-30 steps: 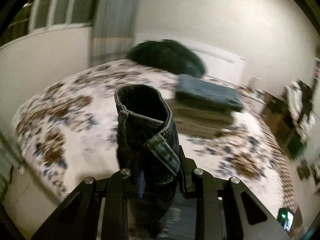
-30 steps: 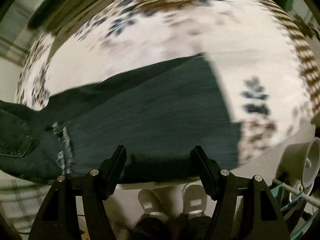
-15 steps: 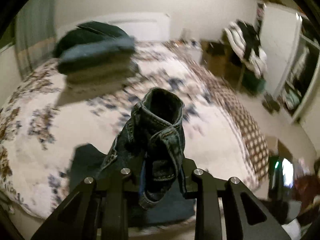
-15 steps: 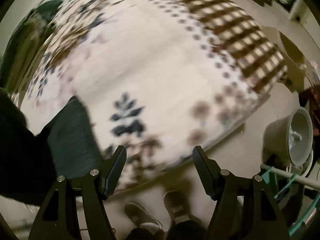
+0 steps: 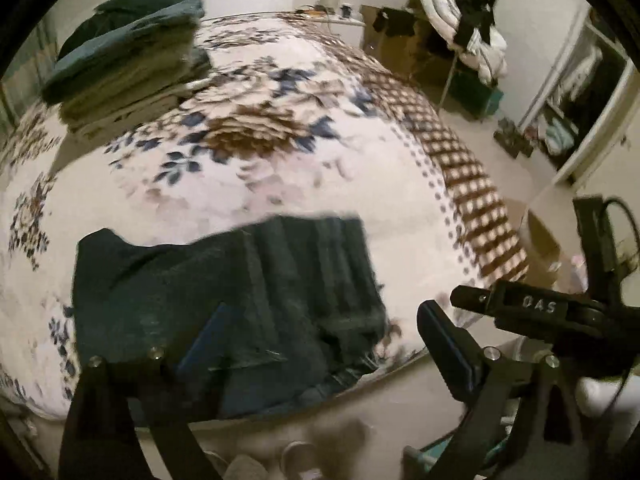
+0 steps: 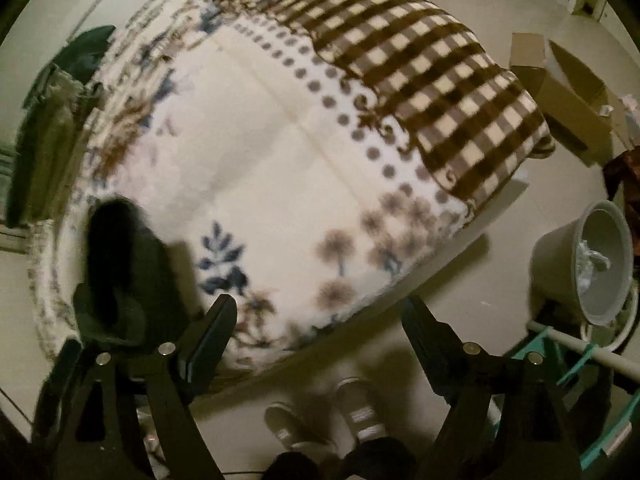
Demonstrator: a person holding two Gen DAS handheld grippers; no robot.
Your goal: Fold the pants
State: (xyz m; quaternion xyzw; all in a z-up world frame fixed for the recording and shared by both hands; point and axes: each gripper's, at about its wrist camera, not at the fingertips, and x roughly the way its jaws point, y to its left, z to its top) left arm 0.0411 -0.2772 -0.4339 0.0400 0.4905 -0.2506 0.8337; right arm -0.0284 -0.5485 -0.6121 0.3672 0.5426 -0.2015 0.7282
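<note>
Lying on bed [image 5: 280, 184]: dark denim pants [image 5: 224, 296] folded into a flat block near the bed's front edge, on a white blanket printed with brown and blue flowers.
Pants detail: frayed hem threads reach the bed's front edge; the view is slightly blurred, so the number of folded layers cannot be told.
Left gripper [image 5: 320, 356]: released, its two black fingers spread wide; one finger lies across the near corner of the pants in this view, the other shows past the pants' right edge, and whether either touches the cloth cannot be told.
Right gripper [image 6: 318, 330]: released, fingers wide apart with nothing between them, over the bed's front edge to the right of the pants; it also shows in the left wrist view to the bed's lower right [image 5: 532, 312].
Pants from right wrist view: a dark, blurred heap [image 6: 120, 264] at the bed's front left.
Stack of folded clothes [image 5: 128, 64]: far side of the bed, behind the pants, well apart from them.
Checked border [image 6: 432, 92]: brown and cream, along the bed's right end.
Shoes [image 6: 332, 412]: the person's, on the floor just in front of the bed.
Pale bucket [image 6: 588, 264]: tipped on its side, on the floor right of the bed.
</note>
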